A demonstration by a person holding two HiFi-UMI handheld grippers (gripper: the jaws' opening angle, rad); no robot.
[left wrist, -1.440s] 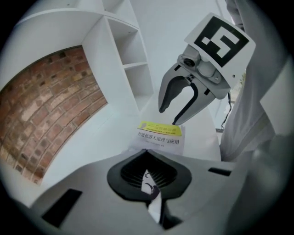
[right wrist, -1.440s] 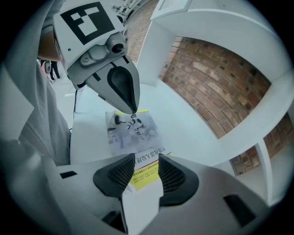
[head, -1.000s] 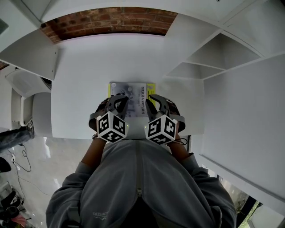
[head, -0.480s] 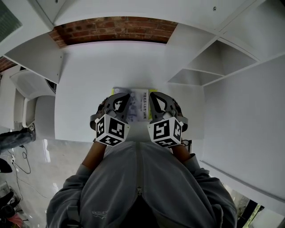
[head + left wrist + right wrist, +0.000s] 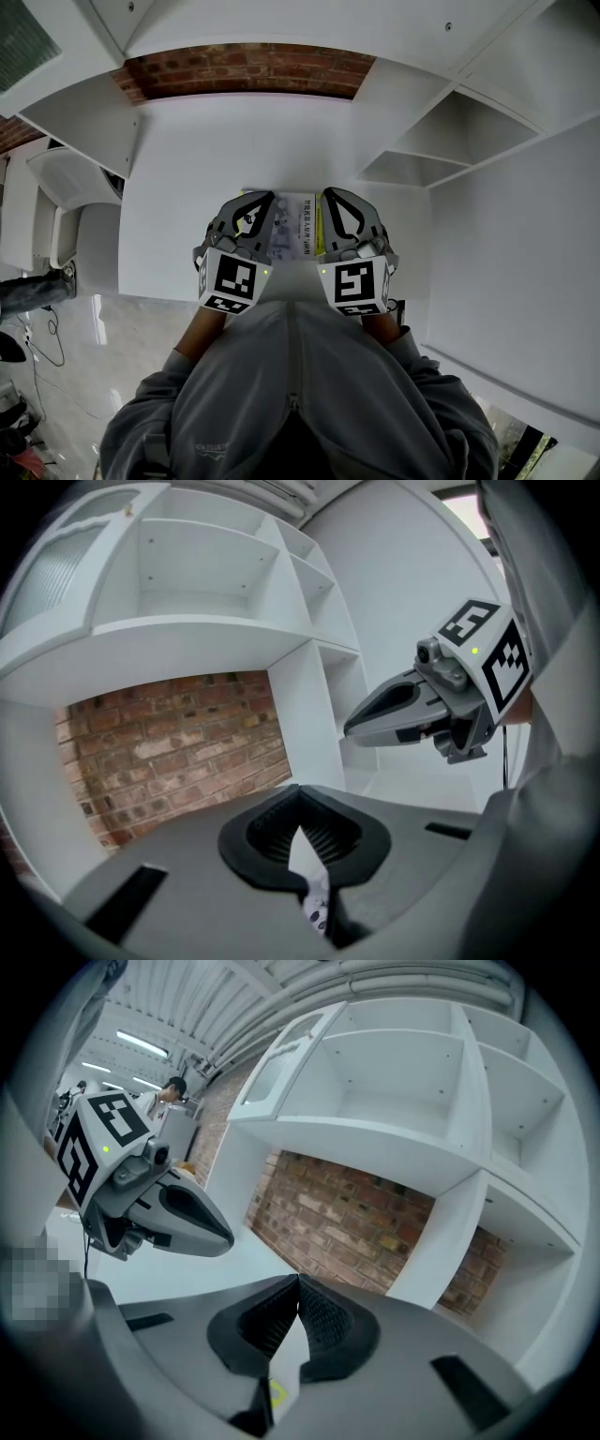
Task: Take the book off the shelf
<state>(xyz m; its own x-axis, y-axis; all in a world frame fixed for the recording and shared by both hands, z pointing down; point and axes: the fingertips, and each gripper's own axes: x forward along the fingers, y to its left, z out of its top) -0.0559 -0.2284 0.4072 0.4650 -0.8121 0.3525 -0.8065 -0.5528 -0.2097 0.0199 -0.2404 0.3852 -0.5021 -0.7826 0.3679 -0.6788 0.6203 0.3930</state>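
A thin grey-and-white book (image 5: 298, 225) with a yellow edge is held over the white shelf board (image 5: 187, 187), between both grippers. My left gripper (image 5: 262, 197) is shut on the book's near left part. My right gripper (image 5: 329, 193) is shut on its near right part, by the yellow strip. In the left gripper view the ribbed pads (image 5: 328, 834) pinch a pale sliver of the book (image 5: 309, 866). The right gripper view shows the same pinch on the book (image 5: 284, 1358), with a yellow mark on it. Most of the cover is hidden under the grippers.
Behind the shelf board runs a brick wall (image 5: 244, 66). White open compartments (image 5: 441, 131) rise at the right, and a white side panel (image 5: 75, 112) stands at the left. A rounded white object (image 5: 56, 178) is at the far left, with cables on the floor (image 5: 37, 347).
Both grippers have come up toward the head camera, tilting their noses upward, with the book between them. The right gripper's jaws have closed onto the book.
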